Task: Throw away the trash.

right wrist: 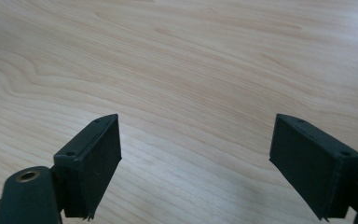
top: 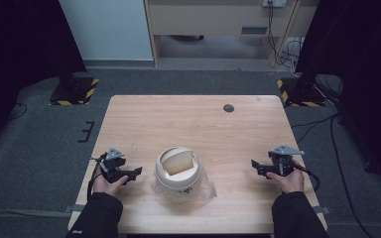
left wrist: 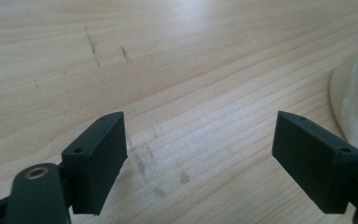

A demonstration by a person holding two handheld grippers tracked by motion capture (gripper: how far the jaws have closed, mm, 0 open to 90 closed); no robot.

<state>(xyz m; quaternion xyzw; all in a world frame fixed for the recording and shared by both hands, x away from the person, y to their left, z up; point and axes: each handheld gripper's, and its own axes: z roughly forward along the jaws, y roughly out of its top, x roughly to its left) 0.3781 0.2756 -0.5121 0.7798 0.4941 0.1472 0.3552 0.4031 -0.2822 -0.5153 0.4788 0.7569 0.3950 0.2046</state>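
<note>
Pale wooden table — grey carpet around

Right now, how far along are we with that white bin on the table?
Done, by the look of it: the white bin stands upright on the table with its swing lid fitted, on a clear plastic bag. In hand: nothing; the left gripper and right gripper sit open on either side, apart from it. Left: I can't tell whether any step remains.
</note>
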